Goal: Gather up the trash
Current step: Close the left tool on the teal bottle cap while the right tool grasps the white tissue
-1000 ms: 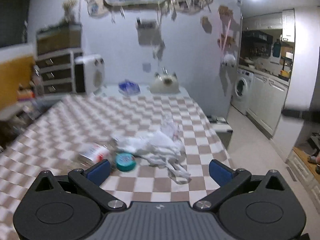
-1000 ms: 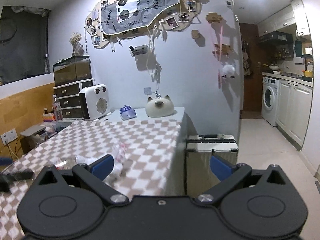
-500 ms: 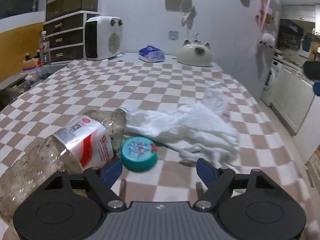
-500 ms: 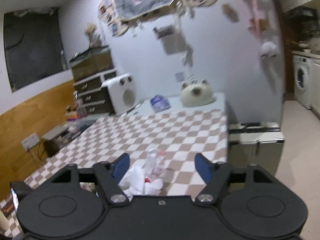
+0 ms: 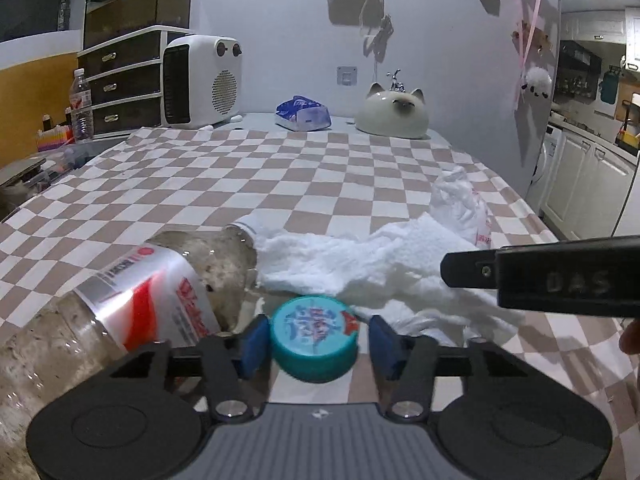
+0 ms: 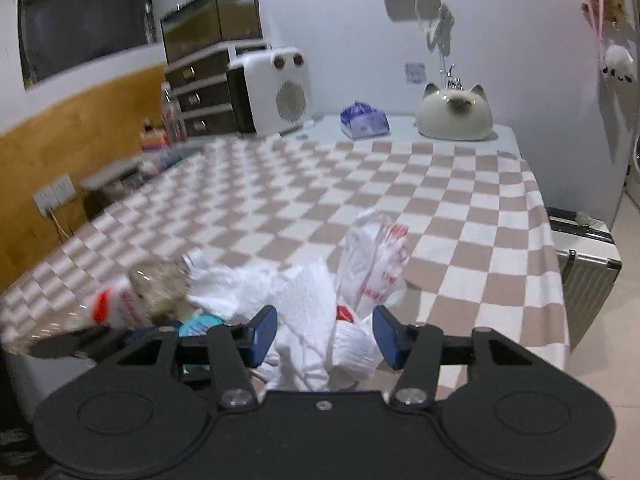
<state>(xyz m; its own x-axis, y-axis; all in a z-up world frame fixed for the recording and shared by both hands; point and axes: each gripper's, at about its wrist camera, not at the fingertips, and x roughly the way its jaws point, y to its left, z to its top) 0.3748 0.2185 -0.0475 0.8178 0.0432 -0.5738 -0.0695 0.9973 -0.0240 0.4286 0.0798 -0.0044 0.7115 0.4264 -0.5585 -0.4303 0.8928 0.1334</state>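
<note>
On the checkered table lie a teal round lid [image 5: 314, 336], an empty clear plastic bottle [image 5: 132, 292] on its side, crumpled white tissue [image 5: 360, 264] and a white plastic bag with red print [image 6: 376, 260]. My left gripper [image 5: 314, 340] is open, its blue pads on either side of the teal lid; the left pad is close to it, the right pad stands apart. My right gripper [image 6: 324, 336] is open, with the tissue [image 6: 304, 304] and bag between its pads. It also shows in the left wrist view [image 5: 540, 276], over the tissue at right.
At the table's far end stand a white heater [image 5: 200, 80], a blue tissue pack [image 5: 304, 114] and a cat-shaped ceramic dish [image 5: 394, 118]. Drawers [image 5: 120, 80] stand at the far left. A suitcase [image 6: 584, 264] stands on the floor beside the table's right edge.
Both grippers moved down and forward to the trash pile. The left one came around the teal lid and narrowed. The right one came over the tissue and bag.
</note>
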